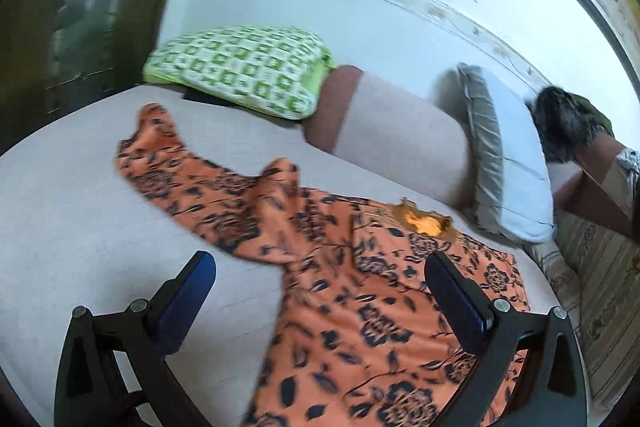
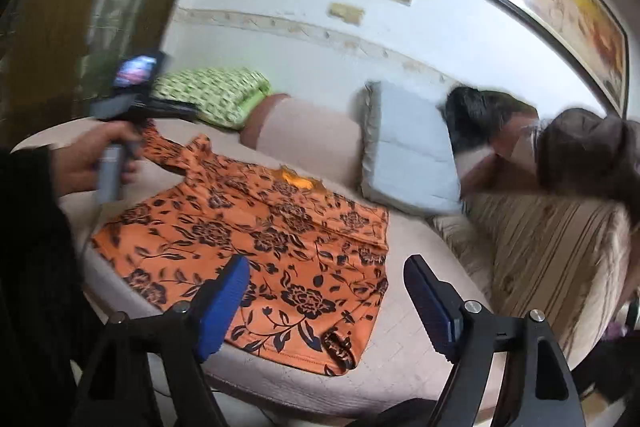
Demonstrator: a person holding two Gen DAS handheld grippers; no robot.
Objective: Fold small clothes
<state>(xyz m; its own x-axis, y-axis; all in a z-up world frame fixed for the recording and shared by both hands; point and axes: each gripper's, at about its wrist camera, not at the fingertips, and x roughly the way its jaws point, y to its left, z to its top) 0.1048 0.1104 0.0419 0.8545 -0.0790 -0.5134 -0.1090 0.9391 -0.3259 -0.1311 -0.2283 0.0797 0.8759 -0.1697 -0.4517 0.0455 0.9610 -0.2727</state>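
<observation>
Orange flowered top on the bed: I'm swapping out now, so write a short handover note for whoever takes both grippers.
Left gripper: open, empty, above the top.
Right gripper: open, empty, above the top's near edge.
Orange top: lies on the bed, body mostly spread; one sleeve stretches toward the green pillow, with rumpled cloth beside it.
Done: the top is laid out; no fold is clear.
Left: smooth it, fold sleeves in, fold the body.
</observation>
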